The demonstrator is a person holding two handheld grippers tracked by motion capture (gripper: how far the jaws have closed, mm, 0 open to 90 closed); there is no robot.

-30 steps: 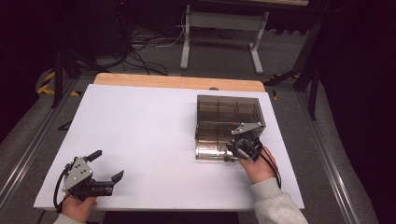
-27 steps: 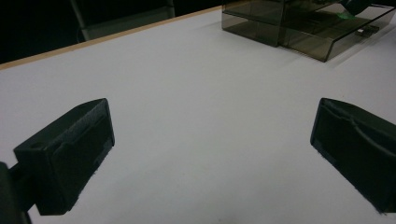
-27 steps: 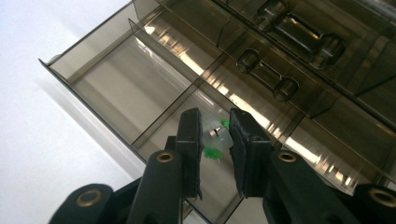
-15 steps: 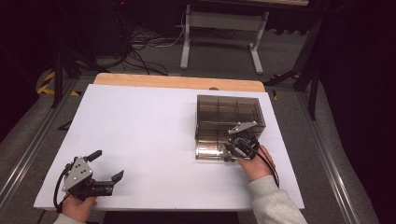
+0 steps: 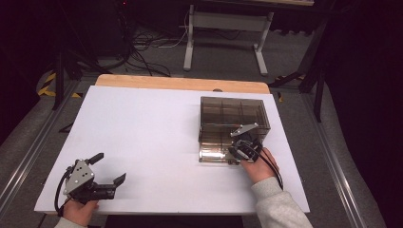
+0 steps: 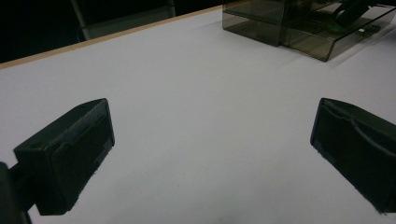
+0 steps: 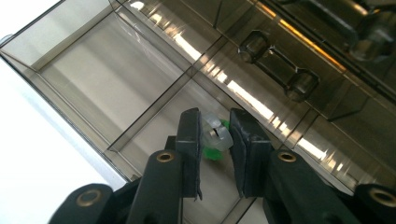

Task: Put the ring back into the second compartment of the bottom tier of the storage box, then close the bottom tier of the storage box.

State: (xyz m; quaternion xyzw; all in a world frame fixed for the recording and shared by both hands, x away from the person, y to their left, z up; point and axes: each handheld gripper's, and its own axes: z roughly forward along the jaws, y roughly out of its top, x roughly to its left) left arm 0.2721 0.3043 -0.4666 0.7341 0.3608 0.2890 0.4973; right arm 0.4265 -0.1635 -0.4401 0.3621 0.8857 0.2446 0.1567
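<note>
A smoky see-through drawer cabinet point(image 5: 233, 111) stands on the right of the white table point(image 5: 152, 133), with its bottom drawer point(image 5: 214, 149) pulled out toward me. My right gripper point(image 5: 241, 150) reaches into that drawer. In the right gripper view its jaws point(image 7: 216, 122) are shut on a small clear-and-green piece point(image 7: 217, 137) above a drawer compartment point(image 7: 112, 74). My left gripper point(image 5: 108, 167) rests near the table's front left corner, far from the cabinet. Its jaws point(image 6: 210, 144) stand wide open over bare tabletop, with nothing between them.
The drawer is split by dividers into several compartments point(image 7: 154, 140). The cabinet point(image 6: 261, 18) shows at the far right of the left gripper view. A table frame point(image 5: 225, 28) and cables point(image 5: 142, 42) stand on the floor beyond the far edge.
</note>
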